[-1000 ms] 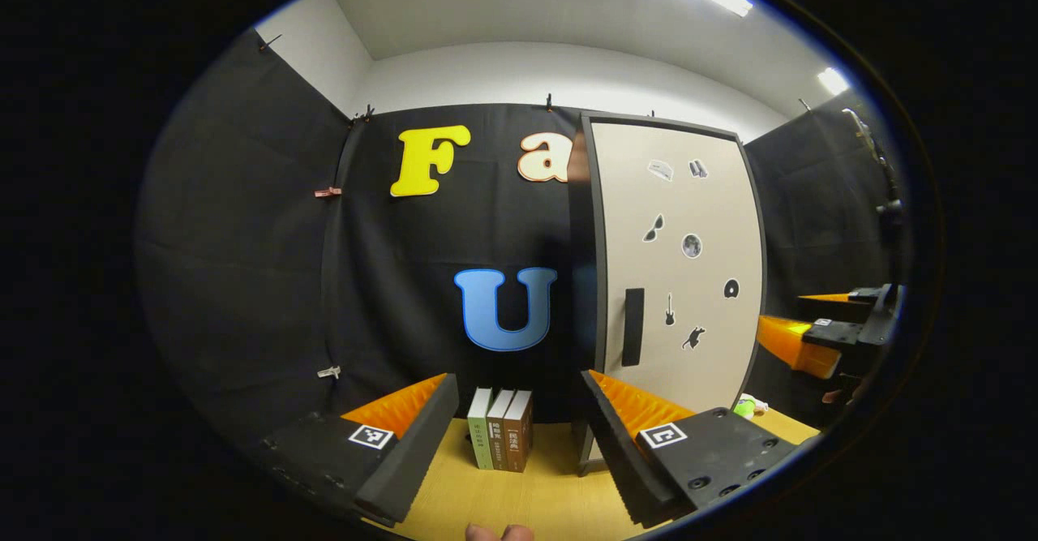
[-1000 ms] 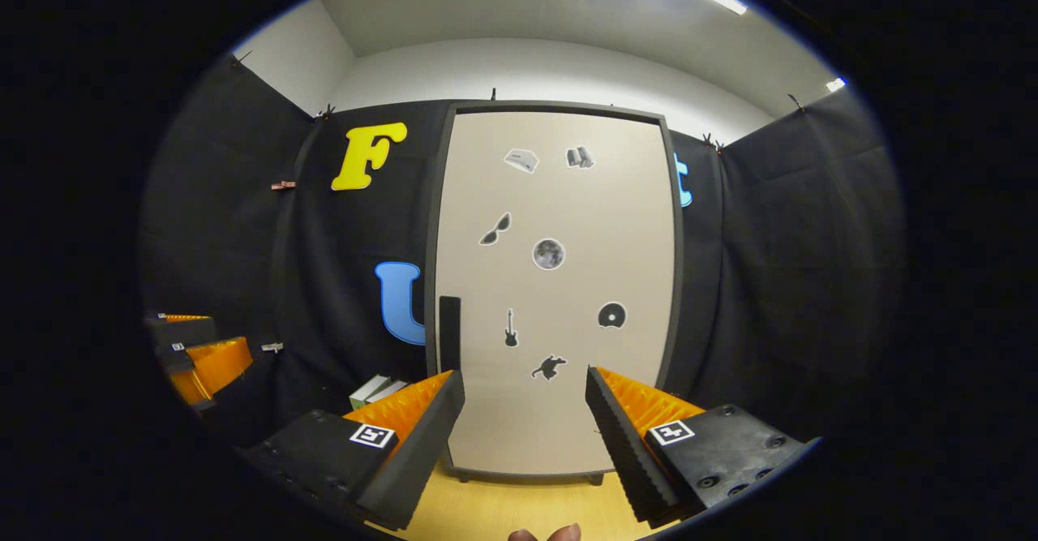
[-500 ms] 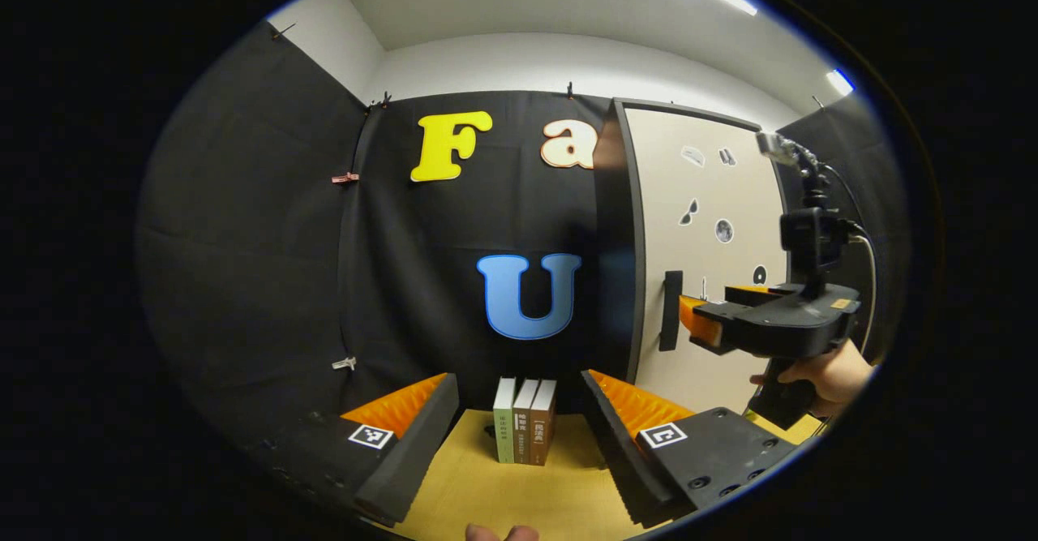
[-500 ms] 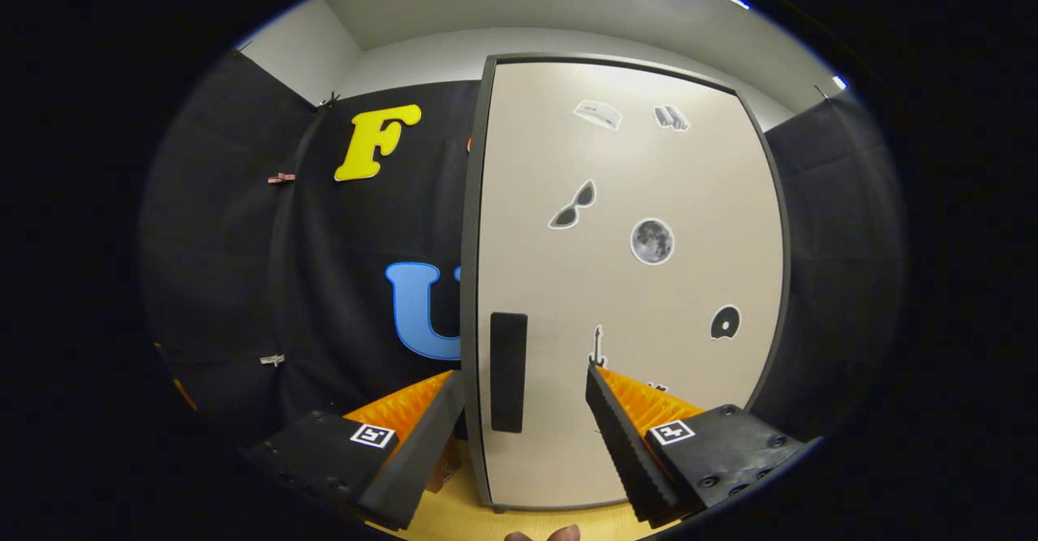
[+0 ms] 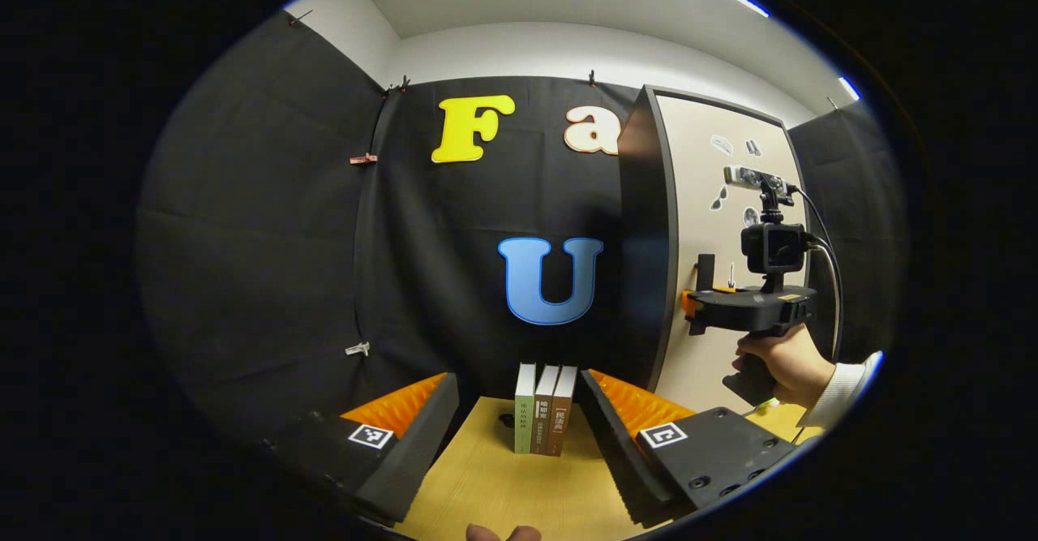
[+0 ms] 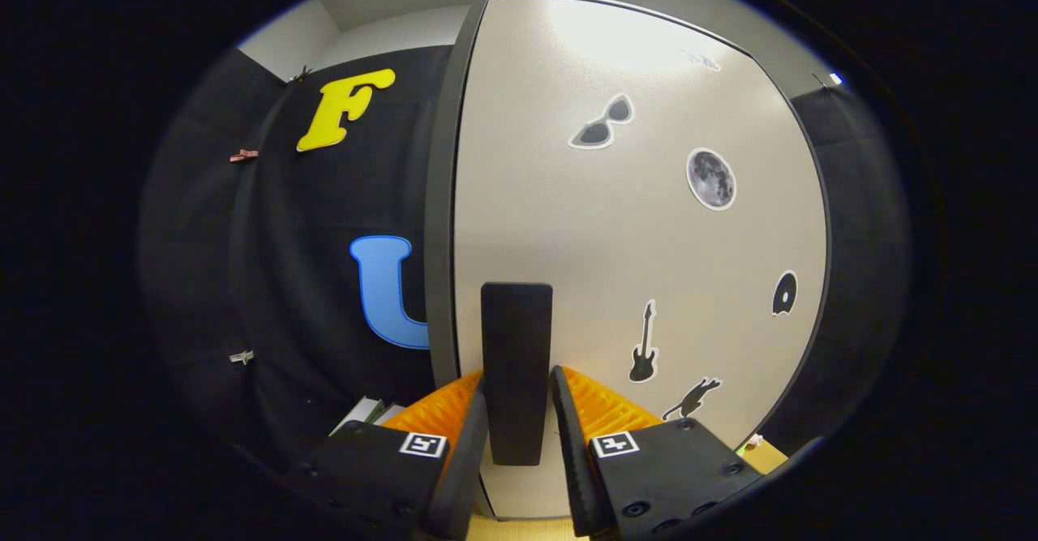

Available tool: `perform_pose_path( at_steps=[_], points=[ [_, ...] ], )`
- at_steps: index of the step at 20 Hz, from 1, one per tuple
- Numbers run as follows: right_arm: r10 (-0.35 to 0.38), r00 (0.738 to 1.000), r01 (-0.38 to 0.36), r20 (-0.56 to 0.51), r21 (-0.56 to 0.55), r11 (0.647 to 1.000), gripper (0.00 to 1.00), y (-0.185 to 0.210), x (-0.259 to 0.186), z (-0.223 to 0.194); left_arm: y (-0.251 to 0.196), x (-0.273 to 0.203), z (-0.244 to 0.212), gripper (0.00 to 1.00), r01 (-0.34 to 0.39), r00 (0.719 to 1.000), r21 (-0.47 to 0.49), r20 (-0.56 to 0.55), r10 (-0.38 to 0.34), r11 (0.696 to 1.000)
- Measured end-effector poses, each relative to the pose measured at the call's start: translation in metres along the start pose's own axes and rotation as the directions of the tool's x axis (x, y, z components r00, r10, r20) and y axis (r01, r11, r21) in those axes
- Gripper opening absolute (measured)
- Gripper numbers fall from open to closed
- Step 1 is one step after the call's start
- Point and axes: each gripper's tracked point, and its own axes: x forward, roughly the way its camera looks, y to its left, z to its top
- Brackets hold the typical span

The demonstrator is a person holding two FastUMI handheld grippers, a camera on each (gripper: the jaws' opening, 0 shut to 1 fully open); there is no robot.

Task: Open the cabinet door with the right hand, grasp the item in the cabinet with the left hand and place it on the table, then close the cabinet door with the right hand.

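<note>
While my right gripper (image 6: 519, 427) pinches the black door handle (image 6: 516, 362) of the closed cabinet door (image 6: 632, 233), both fingers pressed against its sides, my left gripper (image 5: 519, 435) hangs spread above the wooden table (image 5: 486, 492), facing three upright books (image 5: 545, 410). I cannot see the cabinet's item.

Right gripper (image 6: 519, 435) at bottom centre, jaws closed on both sides of the dark handle (image 6: 516, 371) on the pale cabinet door (image 6: 632, 241). Books (image 6: 369, 413) lower left.
</note>
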Motion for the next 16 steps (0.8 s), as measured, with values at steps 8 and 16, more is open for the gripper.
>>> perform_pose_path(
  at_steps=[8, 16],
  points=[
    [0.068, 0.996, -0.068, -0.050, 0.005, 0.998, 0.19, 0.000, -0.023, -0.001, 0.002, 0.000, 0.005, 0.95, 0.008, 1.000, -0.011, 0.010, -0.008, 1.000],
    [0.158, 0.986, -0.156, -0.061, 0.045, 0.987, 0.19, -0.010, -0.078, 0.004, -0.018, -0.030, 0.008, 0.95, 0.010, 1.000, -0.002, 0.018, -0.010, 1.000]
  ],
)
